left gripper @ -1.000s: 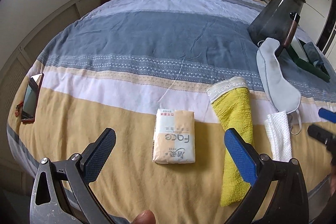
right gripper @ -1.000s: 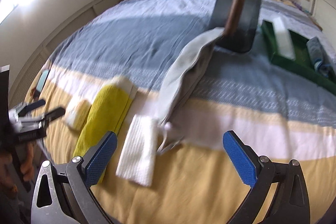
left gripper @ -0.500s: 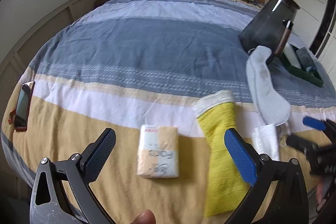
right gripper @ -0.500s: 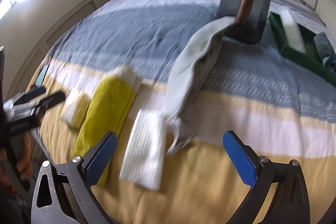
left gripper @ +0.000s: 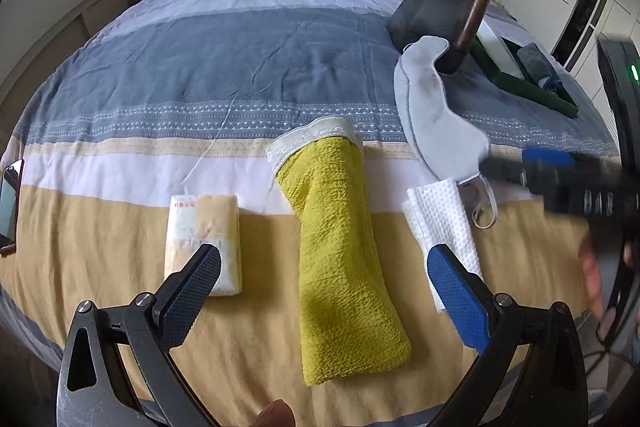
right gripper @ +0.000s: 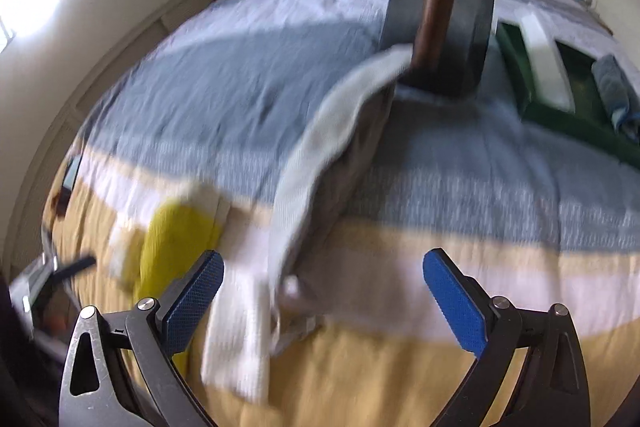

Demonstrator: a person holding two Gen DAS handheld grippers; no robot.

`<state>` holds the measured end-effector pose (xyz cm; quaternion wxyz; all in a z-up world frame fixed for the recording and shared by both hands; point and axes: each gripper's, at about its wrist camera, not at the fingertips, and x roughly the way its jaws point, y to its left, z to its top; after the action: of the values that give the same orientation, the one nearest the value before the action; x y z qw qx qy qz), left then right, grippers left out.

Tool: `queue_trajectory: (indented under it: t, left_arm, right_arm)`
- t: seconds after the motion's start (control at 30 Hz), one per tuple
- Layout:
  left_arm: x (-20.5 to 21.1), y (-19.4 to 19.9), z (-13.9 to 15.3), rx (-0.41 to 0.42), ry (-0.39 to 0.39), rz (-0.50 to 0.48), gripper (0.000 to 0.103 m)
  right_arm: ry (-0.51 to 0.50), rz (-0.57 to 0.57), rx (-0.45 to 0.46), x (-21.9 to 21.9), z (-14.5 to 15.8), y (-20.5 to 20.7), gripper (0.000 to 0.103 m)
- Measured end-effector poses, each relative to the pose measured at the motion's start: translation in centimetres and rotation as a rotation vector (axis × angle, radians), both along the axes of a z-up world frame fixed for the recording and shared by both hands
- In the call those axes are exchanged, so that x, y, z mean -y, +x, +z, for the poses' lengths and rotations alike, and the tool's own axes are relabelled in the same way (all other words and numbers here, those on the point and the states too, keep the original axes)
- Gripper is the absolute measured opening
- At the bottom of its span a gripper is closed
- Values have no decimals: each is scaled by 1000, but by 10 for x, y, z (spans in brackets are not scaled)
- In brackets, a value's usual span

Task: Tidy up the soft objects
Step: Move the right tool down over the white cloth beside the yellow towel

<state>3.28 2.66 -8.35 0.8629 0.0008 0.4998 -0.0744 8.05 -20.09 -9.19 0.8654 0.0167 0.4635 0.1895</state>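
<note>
Striped bed (left gripper: pixel 200 75), yellow towel (left gripper: pixel 340 259) lying lengthwise between tissue pack (left gripper: pixel 204 239) and white cloth (left gripper: pixel 444 223), grey eye mask (left gripper: pixel 436 115) beyond, left claw (left gripper: pixel 320 295) released above towel, right claw (right gripper: pixel 324 295) released, its jaws just narrowing slightly, empty, over white cloth and mask.

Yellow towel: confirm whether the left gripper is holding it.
No. The left gripper hangs open above the yellow towel, gripping nothing.

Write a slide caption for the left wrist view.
Open left gripper over a yellow towel, between tissue pack and white cloth.
</note>
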Motion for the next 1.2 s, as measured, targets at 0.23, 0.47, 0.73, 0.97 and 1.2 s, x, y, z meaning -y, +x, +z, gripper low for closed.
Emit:
queue_trajectory:
  t: [0.23, 0.47, 0.73, 0.97, 1.2]
  left_arm:
    - [-19, -7, 9, 22, 20, 30, 101]
    - [-20, -3, 15, 18, -58, 22, 101]
    - [-11, 13, 12, 0, -101, 20, 101]
    - [-3, 33, -2, -61, -152, 41, 101]
    - [6, 50, -23, -141, -138, 70, 101]
  right_arm:
    - [7, 82, -82, -25, -31, -35, 84]
    - [71, 134, -126, -35, -46, -33, 76]
    - [103, 127, -138, -39, -53, -12, 76]
    - [92, 120, -124, -40, -60, -8, 69]
    - [75, 127, -105, -41, -62, -11, 66]
